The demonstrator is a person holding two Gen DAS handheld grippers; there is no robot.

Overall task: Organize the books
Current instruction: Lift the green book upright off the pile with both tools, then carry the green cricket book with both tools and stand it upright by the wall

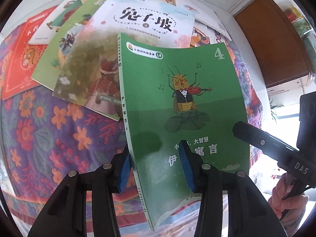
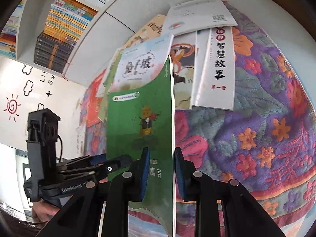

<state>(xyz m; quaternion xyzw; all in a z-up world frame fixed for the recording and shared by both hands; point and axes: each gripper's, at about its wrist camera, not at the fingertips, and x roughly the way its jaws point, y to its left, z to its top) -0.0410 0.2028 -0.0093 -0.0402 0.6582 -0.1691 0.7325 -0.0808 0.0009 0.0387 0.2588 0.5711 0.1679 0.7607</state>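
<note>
A green book (image 1: 177, 102) with a cricket playing violin and a "4" on its cover is lifted above the flowered cloth. My left gripper (image 1: 156, 169) straddles its lower spine edge, blue pads on both sides, jaws fairly wide. My right gripper (image 2: 161, 175) straddles the book's (image 2: 142, 122) opposite page edge, pads close on each side. Whether either pad presses the book is unclear. Several other picture books (image 1: 138, 19) lie fanned on the cloth behind, including a white one with black characters (image 2: 217, 65).
The surface is covered by a purple and orange flowered cloth (image 1: 49, 138). A white bookshelf (image 2: 59, 29) packed with books stands at the back left. A brown wooden cabinet (image 1: 272, 39) is at the right. A white wall with drawings (image 2: 23, 102) is on the left.
</note>
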